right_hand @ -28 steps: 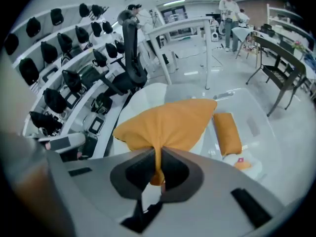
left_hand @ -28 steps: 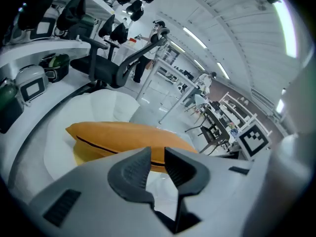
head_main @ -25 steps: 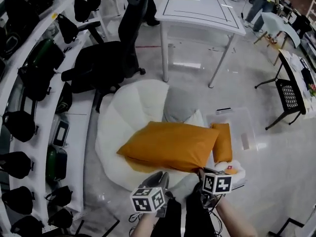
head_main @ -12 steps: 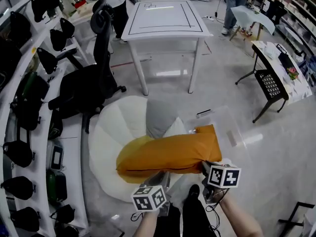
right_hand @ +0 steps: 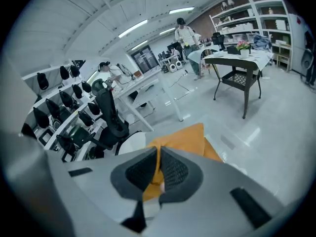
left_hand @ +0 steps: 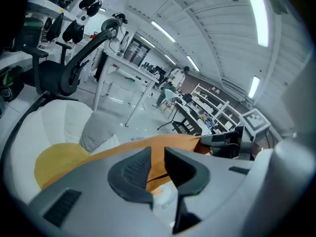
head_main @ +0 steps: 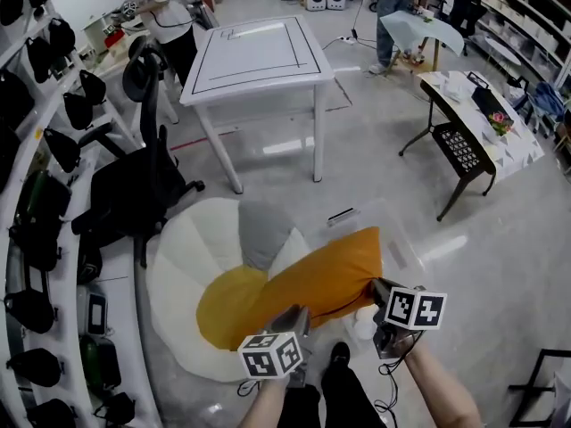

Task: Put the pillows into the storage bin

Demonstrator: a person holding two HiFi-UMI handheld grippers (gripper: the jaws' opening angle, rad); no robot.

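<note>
Both grippers hold up a large orange pillow (head_main: pixel 321 279) above a round white cushioned seat (head_main: pixel 178 266). My left gripper (head_main: pixel 290 319) is shut on its near lower edge, with orange cloth (left_hand: pixel 168 142) bunched between the jaws of that gripper (left_hand: pixel 157 154). My right gripper (head_main: pixel 379 292) is shut on the pillow's right corner (right_hand: pixel 185 139), the pads of that gripper (right_hand: pixel 159 154) pinching a thin fold. The pillow's far end hangs over the clear storage bin (head_main: pixel 401 234), which is partly hidden. A yellow pillow (head_main: pixel 223 310), a grey one (head_main: pixel 263 230) and a white one (head_main: pixel 290 250) lie on the seat.
A black office chair (head_main: pixel 134 185) stands left of the seat, with a white table (head_main: pixel 254 56) behind it. Shelves of black bags (head_main: pixel 36 194) run along the left. A black table (head_main: pixel 464 123) is at the right. People stand at the far end.
Both grippers have raised the orange pillow and carried it to the right, over the bin. The yellow pillow beneath it on the seat has come into sight.
</note>
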